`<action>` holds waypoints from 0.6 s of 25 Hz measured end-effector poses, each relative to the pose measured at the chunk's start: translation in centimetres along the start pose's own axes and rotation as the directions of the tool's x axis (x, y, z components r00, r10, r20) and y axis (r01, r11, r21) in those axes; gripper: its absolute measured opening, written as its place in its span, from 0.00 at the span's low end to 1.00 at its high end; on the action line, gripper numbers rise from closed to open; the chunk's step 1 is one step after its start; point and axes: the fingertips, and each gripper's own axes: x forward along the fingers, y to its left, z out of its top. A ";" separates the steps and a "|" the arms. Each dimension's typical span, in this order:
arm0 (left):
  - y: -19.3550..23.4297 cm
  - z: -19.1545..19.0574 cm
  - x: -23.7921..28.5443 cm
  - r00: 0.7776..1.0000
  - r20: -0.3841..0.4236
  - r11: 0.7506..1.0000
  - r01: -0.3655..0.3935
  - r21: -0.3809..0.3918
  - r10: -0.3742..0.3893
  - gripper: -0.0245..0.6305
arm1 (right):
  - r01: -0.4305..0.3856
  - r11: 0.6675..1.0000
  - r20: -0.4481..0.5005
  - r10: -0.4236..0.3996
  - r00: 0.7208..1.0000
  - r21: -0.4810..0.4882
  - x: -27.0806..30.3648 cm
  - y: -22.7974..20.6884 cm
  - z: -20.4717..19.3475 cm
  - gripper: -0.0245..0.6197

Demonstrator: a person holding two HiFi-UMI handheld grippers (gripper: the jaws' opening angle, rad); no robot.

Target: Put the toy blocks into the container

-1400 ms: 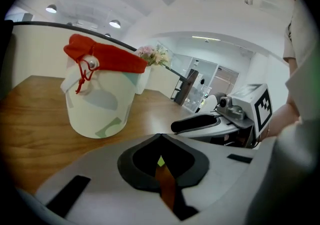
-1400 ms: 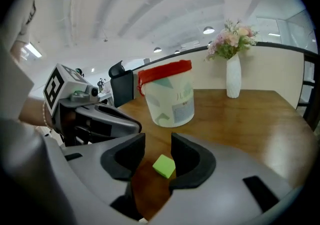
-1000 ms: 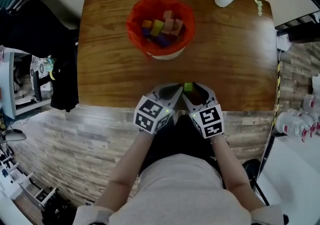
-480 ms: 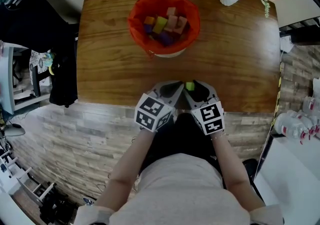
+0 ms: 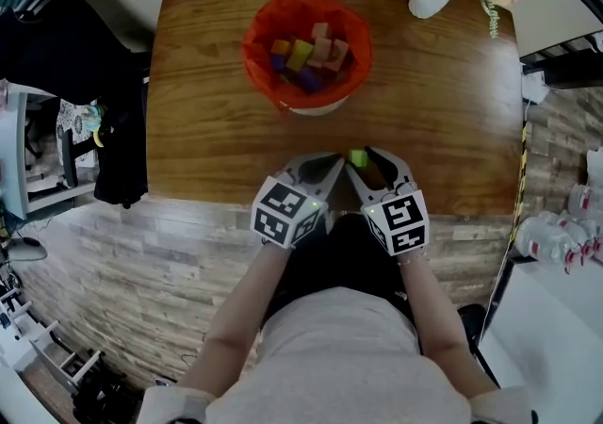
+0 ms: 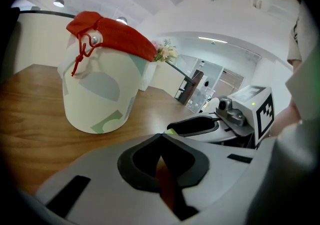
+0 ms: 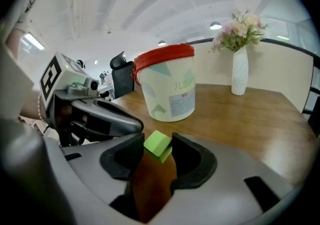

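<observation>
Right gripper view: green block (image 7: pixel 157 144) is pinched in the right gripper (image 7: pixel 158 141), jaws just closed in on it, partway apart. Left gripper (image 6: pixel 161 135) is pressed together, nothing held. The red-lined bucket (image 5: pixel 249 47), well apart across the table (image 5: pixel 443 111), is loaded with blocks (image 5: pixel 307 53).

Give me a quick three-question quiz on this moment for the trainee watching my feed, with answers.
1. True or false: the left gripper holds a toy.
2. What colour is the block between the jaws of the right gripper? A red, B green, C purple.
3. Fill in: the liner over the rim of the container is ___.
Key: 1 false, its jaws are shut on nothing. 2 B; the jaws have just been closing and now pinch the block. 3 red.
</observation>
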 end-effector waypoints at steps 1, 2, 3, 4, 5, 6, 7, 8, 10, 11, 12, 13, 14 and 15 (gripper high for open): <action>0.1 0.2 -0.1 1.000 0.005 1.000 -0.002 0.003 0.002 0.06 | -0.005 1.000 0.012 0.005 1.000 0.005 -0.1 0.0 0.5 0.33; 0.2 0.5 -0.1 1.000 0.009 1.000 -0.004 0.006 0.004 0.06 | -0.010 1.000 0.023 0.010 1.000 0.010 -0.2 -0.1 1.1 0.33; 0.2 0.8 -0.2 1.000 0.013 1.000 -0.007 0.009 0.006 0.06 | -0.014 1.000 0.033 0.014 0.999 0.014 -0.3 -0.1 1.6 0.33; 0.3 1.2 -0.3 1.000 0.017 1.000 -0.008 0.014 0.008 0.06 | -0.015 1.000 0.042 0.015 0.999 0.014 -0.4 -0.2 2.2 0.33; 0.2 1.6 -0.4 1.000 0.022 1.000 -0.009 0.020 0.009 0.06 | -0.014 1.000 0.053 0.013 0.999 0.012 -0.6 -0.3 2.8 0.33; 0.2 2.0 -0.5 1.000 0.027 1.000 -0.009 0.027 0.009 0.06 | -0.011 1.000 0.063 0.011 0.998 0.007 -0.7 -0.4 3.4 0.33; 0.2 2.5 -0.6 0.999 0.034 0.999 -0.010 0.034 0.009 0.06 | -0.010 1.000 0.073 0.010 0.997 0.002 -0.8 -0.6 4.0 0.33; 0.2 2.9 -0.7 0.999 0.040 0.999 -0.011 0.041 0.009 0.06 | -0.010 1.000 0.082 0.011 0.997 -0.002 -0.9 -0.8 4.6 0.33; 0.3 3.8 -1.0 0.999 0.052 0.998 -0.015 0.055 0.013 0.06 | -0.011 1.000 0.100 0.012 0.995 -0.006 -1.1 -1.3 5.8 0.33; 0.3 4.3 -1.1 0.998 0.058 0.998 -0.018 0.062 0.014 0.06 | -0.008 1.000 0.110 0.009 0.994 -0.009 -1.3 -1.5 6.4 0.33; 0.4 4.8 -1.3 0.998 0.065 0.997 -0.019 0.069 0.015 0.06 | -0.003 1.000 0.120 0.005 0.993 -0.014 -1.4 -1.8 7.1 0.33; 0.4 5.3 -1.4 0.997 0.073 0.997 -0.020 0.076 0.015 0.06 | 0.003 1.000 0.132 0.000 0.991 -0.019 -1.6 -2.1 7.8 0.33; 0.5 5.8 -1.6 0.997 0.080 0.996 -0.021 0.082 0.014 0.06 | 0.008 1.000 0.144 -0.005 0.990 -0.023 -1.8 -2.3 8.4 0.33; 0.6 6.3 -1.8 0.996 0.086 0.996 -0.022 0.089 0.015 0.06 | 0.011 1.000 0.157 -0.007 0.988 -0.024 -2.0 -2.5 9.1 0.33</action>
